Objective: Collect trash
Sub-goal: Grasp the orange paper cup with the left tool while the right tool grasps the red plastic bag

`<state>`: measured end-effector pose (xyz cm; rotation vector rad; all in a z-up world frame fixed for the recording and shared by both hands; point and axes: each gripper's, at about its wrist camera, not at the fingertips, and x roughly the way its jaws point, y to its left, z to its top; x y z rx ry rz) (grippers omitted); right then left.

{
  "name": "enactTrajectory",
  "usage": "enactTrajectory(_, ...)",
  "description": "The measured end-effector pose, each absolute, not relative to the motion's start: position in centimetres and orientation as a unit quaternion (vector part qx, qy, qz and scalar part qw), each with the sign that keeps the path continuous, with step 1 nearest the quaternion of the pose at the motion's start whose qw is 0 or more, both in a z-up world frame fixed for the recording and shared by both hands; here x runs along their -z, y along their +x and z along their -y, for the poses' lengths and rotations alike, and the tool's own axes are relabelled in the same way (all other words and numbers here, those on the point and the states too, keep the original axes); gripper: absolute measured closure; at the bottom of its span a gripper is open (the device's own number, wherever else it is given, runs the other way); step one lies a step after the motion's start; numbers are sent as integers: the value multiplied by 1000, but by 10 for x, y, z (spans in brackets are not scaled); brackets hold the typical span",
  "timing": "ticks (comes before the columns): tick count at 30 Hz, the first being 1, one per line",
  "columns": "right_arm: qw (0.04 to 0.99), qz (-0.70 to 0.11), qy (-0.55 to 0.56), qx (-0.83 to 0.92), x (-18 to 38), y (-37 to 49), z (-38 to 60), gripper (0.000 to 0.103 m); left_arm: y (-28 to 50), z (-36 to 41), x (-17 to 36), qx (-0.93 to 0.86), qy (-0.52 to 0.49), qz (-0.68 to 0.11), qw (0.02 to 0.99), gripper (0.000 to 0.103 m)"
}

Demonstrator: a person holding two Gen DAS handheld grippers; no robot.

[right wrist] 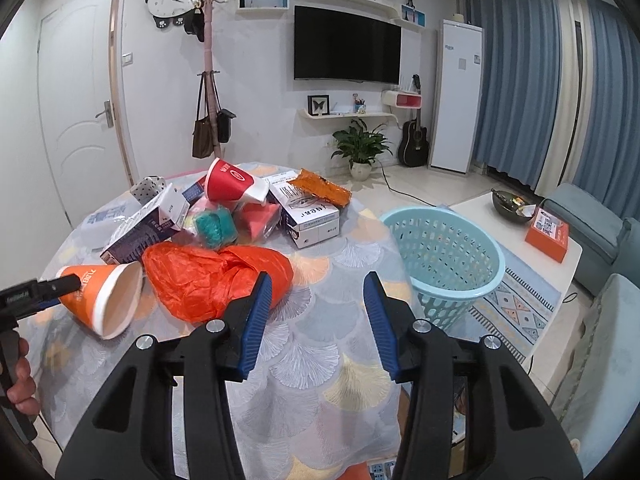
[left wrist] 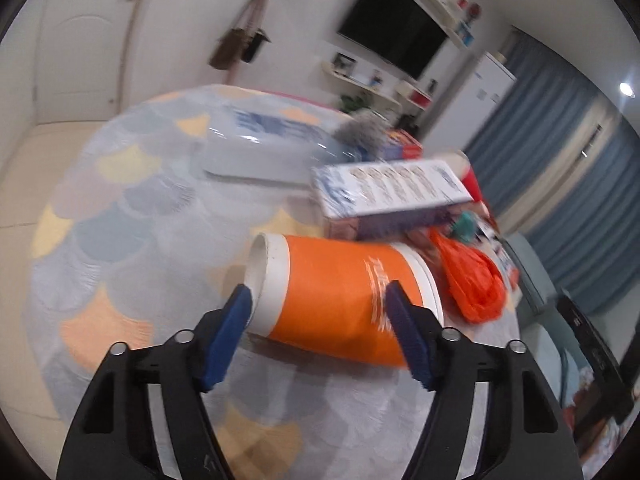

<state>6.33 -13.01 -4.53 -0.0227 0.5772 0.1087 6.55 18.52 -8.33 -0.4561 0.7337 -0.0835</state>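
The orange paper cup with a white rim [left wrist: 340, 300] lies on its side on the round surface under a fan-patterned cloth [right wrist: 320, 352], beside a crumpled orange plastic bag [right wrist: 208, 280]. The left tool [left wrist: 320, 336] straddles the cup, blue pads [left wrist: 230, 332] partly parted at its sides; contact is unclear through blur. The right tool [right wrist: 318, 320] hangs half-open and empty above the cloth. A light blue plastic basket [right wrist: 448, 264] stands just beyond the edge.

We see orange-and-white cup [right wrist: 100, 300], orange plastic bag [right wrist: 212, 280], red cup [right wrist: 230, 184], light-blue basket [right wrist: 452, 256], pastel fan-patterned tablecloth [right wrist: 312, 360].
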Motion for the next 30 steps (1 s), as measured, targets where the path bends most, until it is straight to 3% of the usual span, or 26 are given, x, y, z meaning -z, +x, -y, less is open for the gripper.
enactTrajectory(10,952,-300,-8,-59,53,74,131,59,30,-113,73,123,-153,-379,904,42)
enactTrajectory(15,948,-308,-3,-81,54,79,132,58,18,-86,68,150,-108,-389,903,38)
enactTrajectory(19,943,-308,13,-128,49,89,131,39,12,-91,60,120,-91,-377,914,28)
enactTrajectory(21,939,-310,15,-147,47,95,128,38,13,-95,54,94,-83,-362,924,19)
enactTrajectory(30,912,-352,10,-212,61,131,104,30,58,-90,65,53,-67,-386,918,16)
